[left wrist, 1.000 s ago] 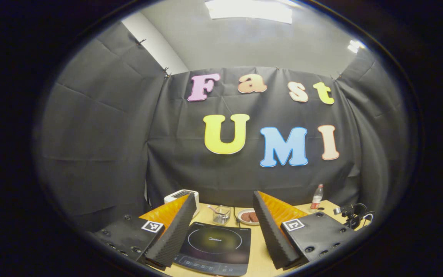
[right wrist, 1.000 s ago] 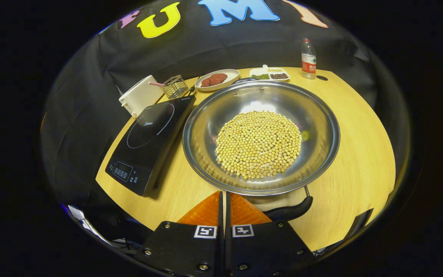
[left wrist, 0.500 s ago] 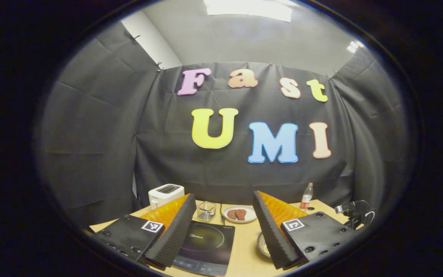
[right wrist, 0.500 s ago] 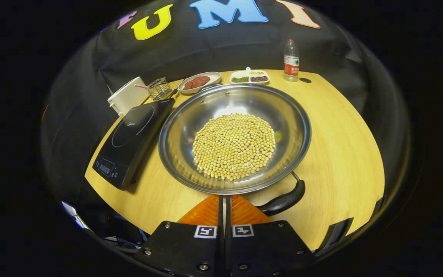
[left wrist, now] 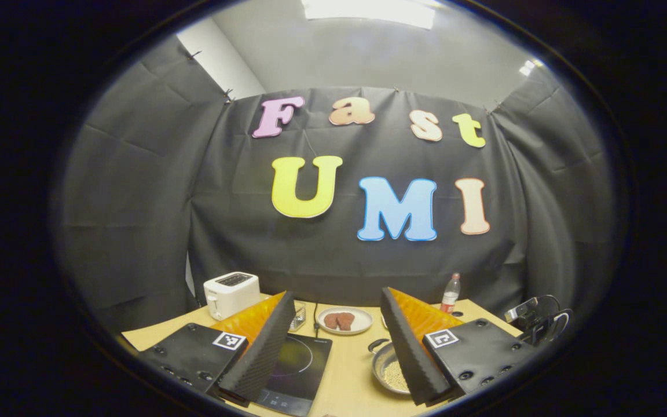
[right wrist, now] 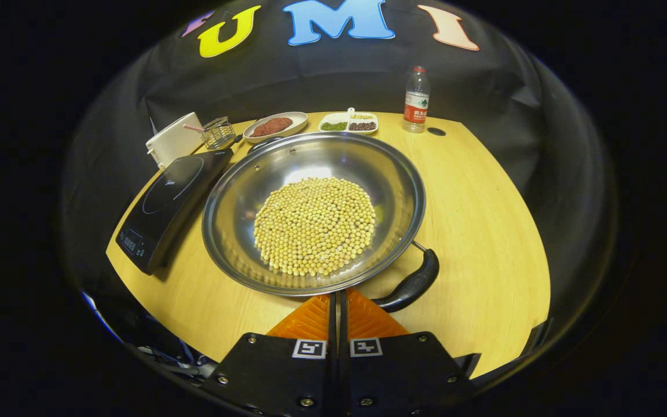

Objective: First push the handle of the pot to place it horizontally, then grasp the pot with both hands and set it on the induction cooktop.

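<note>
Plainly, the right gripper [right wrist: 337, 298] has its orange fingers pressed together with nothing between them, tips just at the near rim of the pot [right wrist: 313, 211], beside the handle [right wrist: 410, 284]. Whether the tips touch the rim cannot be told. The pot sits on the table [right wrist: 484, 220], just right of the cooktop [right wrist: 168, 200], not on it. It holds a round heap of yellow beans [right wrist: 315, 226]. Its black handle sticks out at the near right, angled toward the gripper.

Along the far edge, seen in the right gripper view, stand a white toaster [right wrist: 174, 139], a small wire basket [right wrist: 217, 132], a plate [right wrist: 275, 125] with reddish pieces, a divided dish [right wrist: 348, 122] and a bottle [right wrist: 416, 99].

From the left gripper view, the left gripper [left wrist: 336, 341] is wide open and empty, held above the near side of the table. Between its fingers lie part of the cooktop [left wrist: 296, 368], the plate [left wrist: 344, 320] and the far-left part of the pot [left wrist: 388, 366]. The toaster [left wrist: 231, 294] is far left, the bottle [left wrist: 451, 293] far right. A black clamp with cables [left wrist: 536, 321] sits at the right edge.
</note>
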`<action>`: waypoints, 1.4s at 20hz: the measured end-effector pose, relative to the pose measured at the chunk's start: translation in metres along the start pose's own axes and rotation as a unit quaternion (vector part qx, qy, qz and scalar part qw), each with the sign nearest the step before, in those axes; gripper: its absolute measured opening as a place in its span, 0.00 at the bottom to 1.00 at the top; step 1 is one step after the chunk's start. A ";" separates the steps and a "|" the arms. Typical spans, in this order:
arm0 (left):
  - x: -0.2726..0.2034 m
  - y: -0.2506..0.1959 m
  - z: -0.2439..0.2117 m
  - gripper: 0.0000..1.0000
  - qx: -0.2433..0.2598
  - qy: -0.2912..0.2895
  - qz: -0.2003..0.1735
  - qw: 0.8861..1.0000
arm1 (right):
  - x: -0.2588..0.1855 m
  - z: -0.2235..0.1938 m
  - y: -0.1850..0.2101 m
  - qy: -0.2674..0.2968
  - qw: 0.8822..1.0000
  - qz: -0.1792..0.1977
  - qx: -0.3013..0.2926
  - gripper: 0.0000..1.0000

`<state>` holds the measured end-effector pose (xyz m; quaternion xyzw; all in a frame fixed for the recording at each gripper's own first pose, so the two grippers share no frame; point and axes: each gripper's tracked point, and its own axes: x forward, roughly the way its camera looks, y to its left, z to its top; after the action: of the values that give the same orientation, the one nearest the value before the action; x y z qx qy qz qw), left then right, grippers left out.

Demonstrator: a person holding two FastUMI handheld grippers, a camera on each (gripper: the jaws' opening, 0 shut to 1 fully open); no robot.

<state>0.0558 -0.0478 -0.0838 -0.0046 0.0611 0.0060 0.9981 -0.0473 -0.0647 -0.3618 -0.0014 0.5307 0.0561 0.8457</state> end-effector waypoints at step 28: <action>-0.008 -0.009 -0.006 0.96 0.036 0.012 0.114 0.993 | 0.057 0.099 -0.084 -0.088 0.991 -0.019 -0.095 0.01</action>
<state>0.0469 -0.0573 -0.0885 0.0378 0.0732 0.1173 0.9897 0.0748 -0.1370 -0.3748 -0.0873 0.4459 0.0898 0.8863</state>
